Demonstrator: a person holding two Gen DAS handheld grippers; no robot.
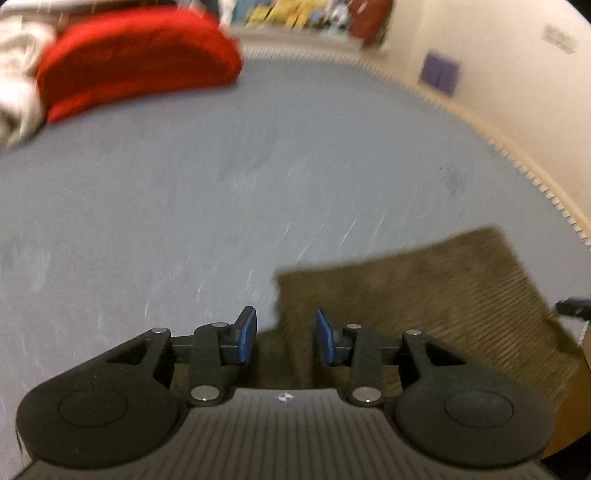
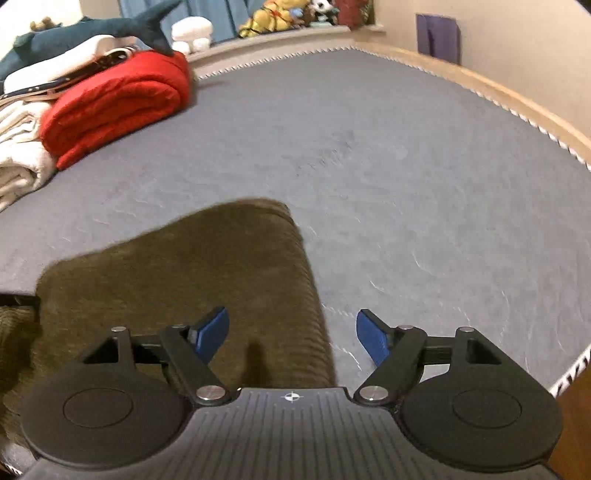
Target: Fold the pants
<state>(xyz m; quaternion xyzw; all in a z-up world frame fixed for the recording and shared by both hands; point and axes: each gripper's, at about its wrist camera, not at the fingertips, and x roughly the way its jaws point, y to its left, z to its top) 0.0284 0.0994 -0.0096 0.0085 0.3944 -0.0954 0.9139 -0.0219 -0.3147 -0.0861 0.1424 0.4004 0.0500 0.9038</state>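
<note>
The olive-brown corduroy pants lie folded flat on the grey bed cover, near its front edge. In the right wrist view the pants fill the lower left. My left gripper is open and empty, above the left edge of the pants. My right gripper is open wide and empty, over the right edge of the pants, with its left pad above the fabric and its right pad above the cover. The left wrist view is blurred by motion.
A folded red blanket and white bedding lie at the far left of the grey bed cover. A plush shark and soft toys sit at the back. A wooden bed rim runs along the right.
</note>
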